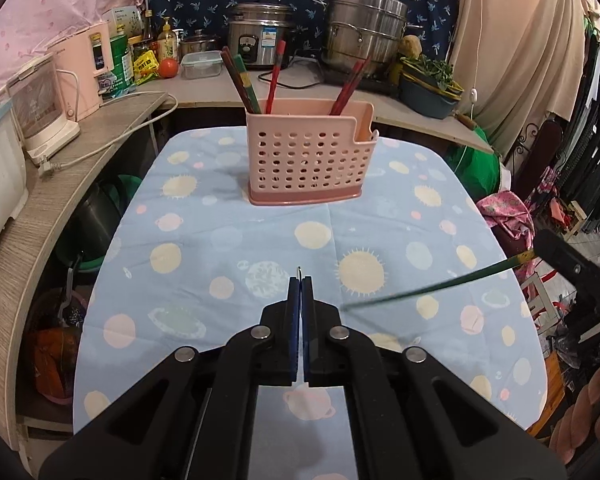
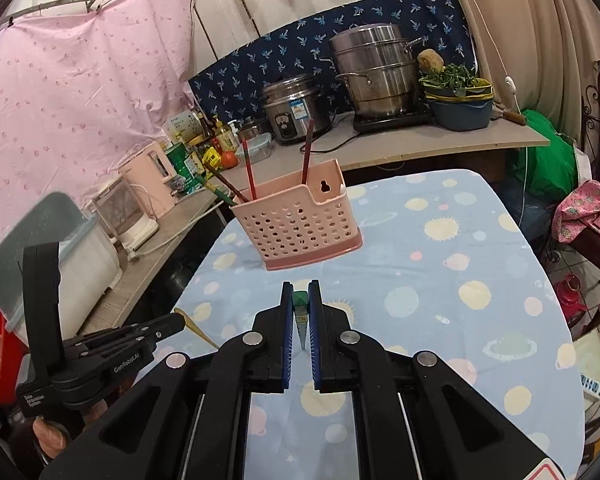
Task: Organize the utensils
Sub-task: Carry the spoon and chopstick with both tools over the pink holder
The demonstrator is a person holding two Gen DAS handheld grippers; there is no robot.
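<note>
A pink perforated utensil holder [image 1: 310,156] stands at the far middle of the blue planet-print table; it also shows in the right wrist view [image 2: 300,222]. Several red and green chopsticks [image 1: 276,76] stand in it. My left gripper [image 1: 301,280] is shut on a thin utensil whose metal tip pokes out above the pads; it shows as a gold blade in the right wrist view [image 2: 196,326]. My right gripper [image 2: 301,292] is shut on a green chopstick [image 2: 301,312], held above the table's near half. Its shaft shows in the left wrist view [image 1: 432,286].
A counter behind holds a rice cooker [image 1: 260,38], a steel steamer pot [image 1: 364,36], a basin of greens [image 1: 428,88], and a pink kettle [image 1: 86,72]. A power cord [image 1: 112,140] lies on the left shelf. Clothes hang at the right.
</note>
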